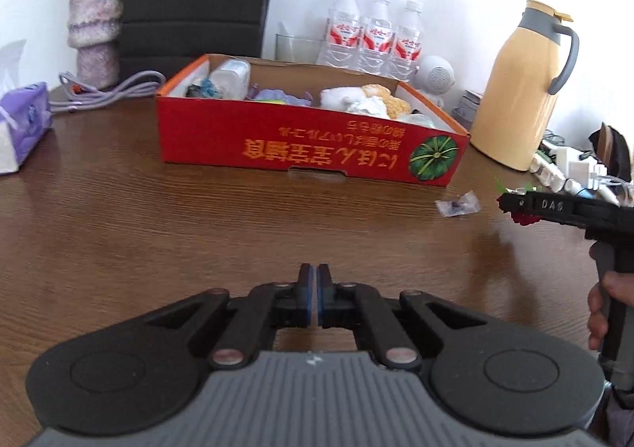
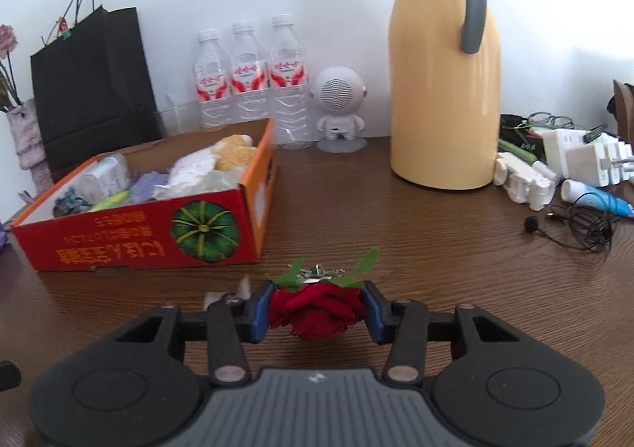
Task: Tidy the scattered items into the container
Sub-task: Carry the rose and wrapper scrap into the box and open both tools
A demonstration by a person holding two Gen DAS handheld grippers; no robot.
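A red cardboard box (image 1: 301,146) (image 2: 130,245) sits on the brown table, filled with soft toys, a plastic case and other small items. My left gripper (image 1: 316,280) is shut with nothing in it, hovering over bare wood in front of the box. My right gripper (image 2: 316,310) is shut on a red fabric rose (image 2: 317,308) with green leaves, held just above the table to the right of the box. In the left wrist view that rose (image 1: 525,218) shows under the right gripper at the right edge. A small clear wrapper (image 1: 457,205) lies near the box's front right corner.
A yellow thermos jug (image 1: 523,90) (image 2: 443,78) stands right of the box. Three water bottles (image 2: 249,70) and a small white speaker (image 2: 340,110) line the wall. White chargers and cables (image 2: 574,157) clutter the right. A tissue pack (image 1: 21,126), vase (image 1: 93,27) and black bag (image 2: 91,86) stand left.
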